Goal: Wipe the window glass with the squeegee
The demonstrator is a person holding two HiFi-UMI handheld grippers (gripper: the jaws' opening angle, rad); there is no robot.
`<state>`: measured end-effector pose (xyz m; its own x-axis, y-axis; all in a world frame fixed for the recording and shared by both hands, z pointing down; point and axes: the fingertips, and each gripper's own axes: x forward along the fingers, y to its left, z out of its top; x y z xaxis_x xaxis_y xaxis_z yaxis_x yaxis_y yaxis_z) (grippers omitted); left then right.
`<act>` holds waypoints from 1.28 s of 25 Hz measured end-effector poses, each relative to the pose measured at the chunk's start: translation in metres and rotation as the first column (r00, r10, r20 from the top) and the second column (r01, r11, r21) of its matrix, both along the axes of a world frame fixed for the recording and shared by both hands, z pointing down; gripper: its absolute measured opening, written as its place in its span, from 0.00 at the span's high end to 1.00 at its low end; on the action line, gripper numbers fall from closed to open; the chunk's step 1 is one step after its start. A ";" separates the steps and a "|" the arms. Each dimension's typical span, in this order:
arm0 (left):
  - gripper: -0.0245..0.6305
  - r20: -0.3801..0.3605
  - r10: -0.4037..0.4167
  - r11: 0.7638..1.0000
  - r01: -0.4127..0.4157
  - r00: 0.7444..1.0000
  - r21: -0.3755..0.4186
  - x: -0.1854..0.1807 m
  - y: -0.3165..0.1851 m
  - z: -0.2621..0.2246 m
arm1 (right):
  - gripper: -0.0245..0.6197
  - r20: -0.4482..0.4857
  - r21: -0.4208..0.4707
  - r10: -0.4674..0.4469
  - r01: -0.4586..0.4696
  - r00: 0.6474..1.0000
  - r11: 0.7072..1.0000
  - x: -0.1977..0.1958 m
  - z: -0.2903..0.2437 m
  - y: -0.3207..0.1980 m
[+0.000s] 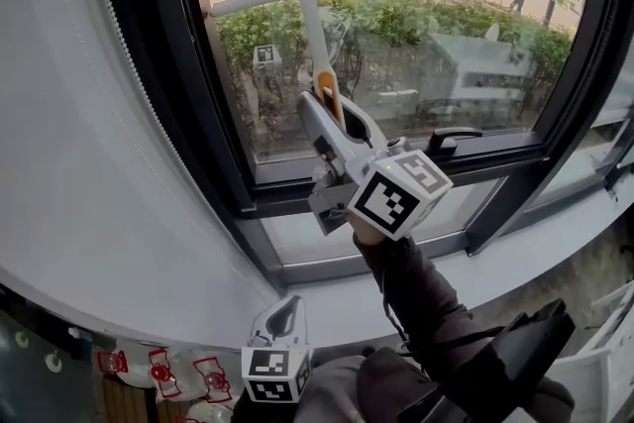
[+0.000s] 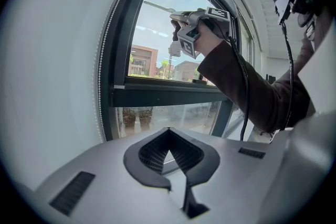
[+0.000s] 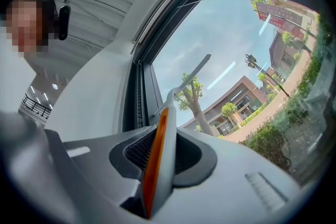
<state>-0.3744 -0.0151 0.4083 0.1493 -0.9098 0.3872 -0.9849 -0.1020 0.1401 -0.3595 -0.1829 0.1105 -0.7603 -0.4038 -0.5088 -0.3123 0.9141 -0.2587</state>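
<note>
2 grippers in view, 1 working. The right gripper is raised in front of the window glass, its jaws closed tight on the handle of the squeegee. In the right gripper view the orange-and-white handle stands edge-on between the ribbed pads of the right gripper, filling the gap.

Squeegee position: the shaft rises from the jaws toward the top edge of the pane, and the long pale blade runs crosswise near the glass's upper left corner, tilted a little with the left end lower. Blade appears laid against the glass; actual contact cannot be confirmed. A faint reflection of the tool shows in the pane.

The left gripper hangs low, near the sill's inner edge, well apart from the squeegee. In its own view the left gripper has its jaws brought together at the tips with nothing between them, pointing at the lower pane and the dark window frame.

A dark sleeve runs up to the right gripper. A black window handle sits on the frame at the glass's bottom edge, just right of the right gripper.
</note>
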 end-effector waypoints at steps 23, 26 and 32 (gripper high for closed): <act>0.96 0.002 -0.002 1.000 0.002 1.000 -0.002 0.001 0.010 0.004 | 0.86 -0.045 -0.016 0.002 -0.003 0.999 1.000 -0.005 0.026 0.004; 0.96 0.004 -0.002 1.000 0.002 1.000 -0.008 0.001 0.010 0.005 | 0.86 -0.034 -0.039 -0.015 0.013 0.999 0.999 -0.004 0.032 0.003; 0.96 0.004 0.001 1.000 -0.001 1.000 -0.011 0.002 0.010 0.003 | 0.87 -0.051 -0.048 -0.026 0.023 0.998 0.999 -0.005 0.038 0.005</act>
